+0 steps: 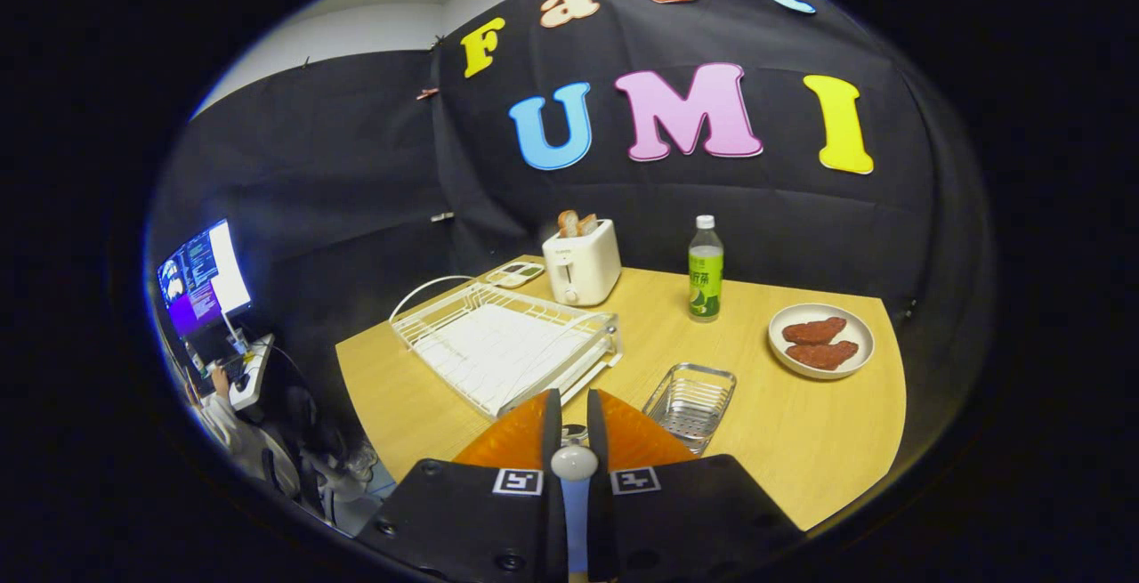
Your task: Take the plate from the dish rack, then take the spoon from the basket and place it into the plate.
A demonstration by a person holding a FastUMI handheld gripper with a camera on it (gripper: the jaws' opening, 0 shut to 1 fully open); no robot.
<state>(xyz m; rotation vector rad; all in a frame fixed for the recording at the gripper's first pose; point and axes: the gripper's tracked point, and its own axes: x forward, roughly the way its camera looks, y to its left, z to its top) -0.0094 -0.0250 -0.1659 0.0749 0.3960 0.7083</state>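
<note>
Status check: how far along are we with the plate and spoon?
Done: dish rack and basket look empty; the plate sits on the table. In hand: the gripper's jaws seem closed on the spoon. Left: carry it to the plate and release.

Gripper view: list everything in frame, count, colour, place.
table: 1, light wood, under everything
dish rack: 1, white, ahead of the left finger
basket: 1, metal, beside the right finger
plate: 1, white, right of basket
food pieces: 2, red-brown, on plate
bottle: 1, green label, beyond basket
toaster: 1, white, bread in it, behind rack
small tray: 1, pale, left of toaster
monitor: 1, lit, far left
person: 1, seated at monitor
white rounded object: 1, between fingers, possibly the spoon
gripper: 1, orange fingers, closed on that object
</note>
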